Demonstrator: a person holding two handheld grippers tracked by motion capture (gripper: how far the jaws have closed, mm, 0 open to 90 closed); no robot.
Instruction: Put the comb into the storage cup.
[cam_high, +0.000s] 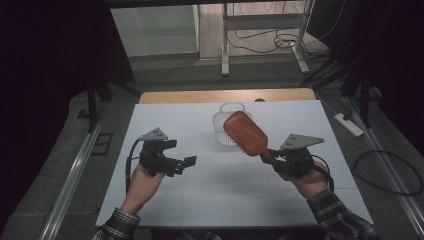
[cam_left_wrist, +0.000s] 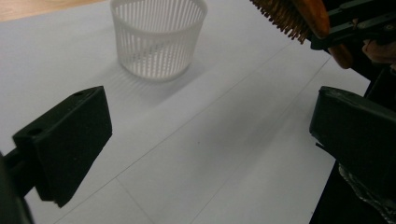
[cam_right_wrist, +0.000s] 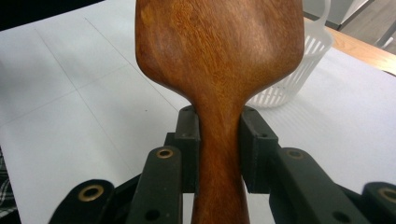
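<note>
A wooden hairbrush (cam_high: 246, 134) hangs above the white table, its paddle head tilted toward the white slatted basket (cam_high: 228, 129). My right gripper (cam_high: 271, 154) is shut on the brush's handle (cam_right_wrist: 218, 154), both pads pressed against its sides. In the left gripper view the brush's bristles (cam_left_wrist: 280, 16) show at the top right, facing down. My left gripper (cam_high: 184, 162) is held over the table's left half, open, with nothing between its fingers (cam_left_wrist: 65, 144). The basket (cam_left_wrist: 158, 35) stands upright and looks empty.
The white table sheet (cam_high: 220, 185) lies on a wooden top whose far edge (cam_high: 200, 96) shows. Behind the table are a metal frame's legs (cam_high: 225, 55), floor cables and a power strip (cam_high: 348, 125). The person's plaid sleeves come in at the bottom.
</note>
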